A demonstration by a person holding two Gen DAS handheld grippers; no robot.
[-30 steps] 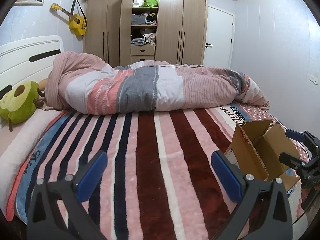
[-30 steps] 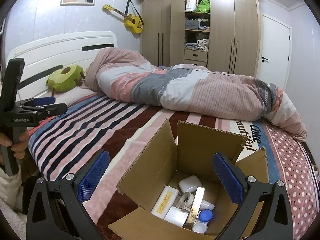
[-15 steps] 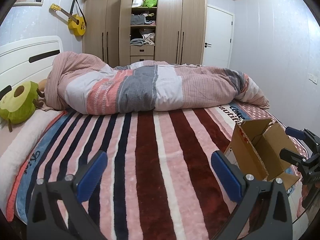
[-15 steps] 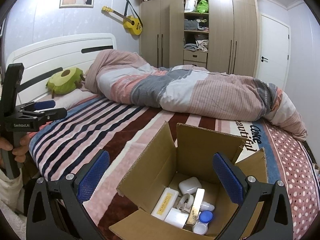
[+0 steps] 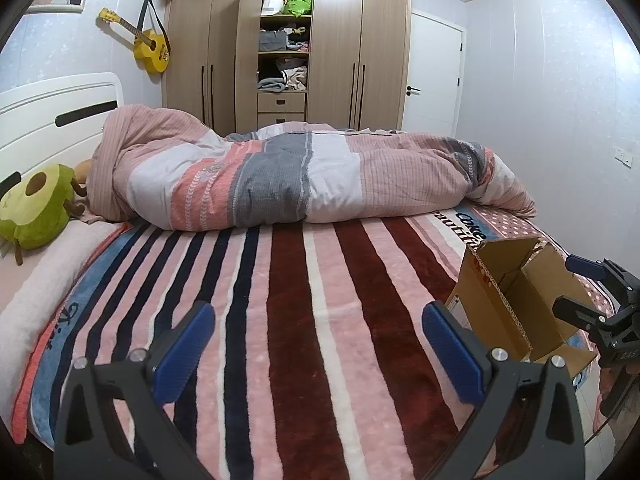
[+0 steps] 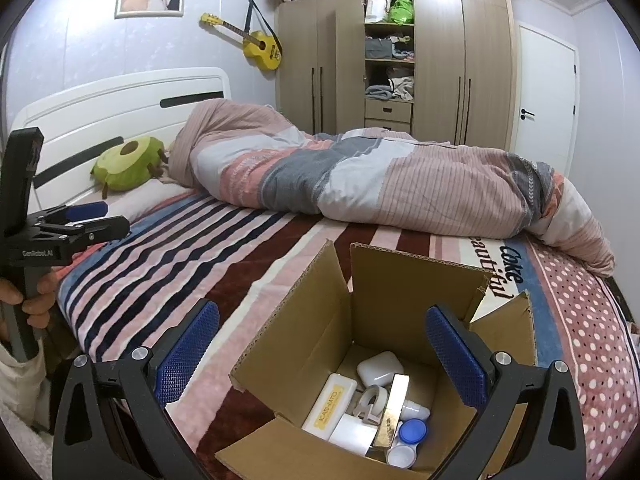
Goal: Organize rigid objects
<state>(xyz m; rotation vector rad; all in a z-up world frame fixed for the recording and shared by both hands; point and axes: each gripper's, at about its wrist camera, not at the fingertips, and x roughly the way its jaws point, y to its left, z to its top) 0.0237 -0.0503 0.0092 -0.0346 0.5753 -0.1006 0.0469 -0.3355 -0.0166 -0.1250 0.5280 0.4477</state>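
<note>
right gripper [image 6: 322, 352]: jaws wide apart, empty, above the cardboard box [image 6: 416, 284]
left gripper [image 5: 320, 344]: wide apart, empty
small items [image 6: 376, 404]: in box, at 6 o'clock; probably light, stiff, smooth; grasp flat sides

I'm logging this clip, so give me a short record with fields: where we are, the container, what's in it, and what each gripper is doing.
setting: bedroom, striped blanket on bed
container: cardboard box, flaps open, on the blanket
contents: white earbud case, white KAO-HITO case, blue-capped lens case, other small items
left gripper: open, empty, over blanket
right gripper: open, empty, above box
</note>
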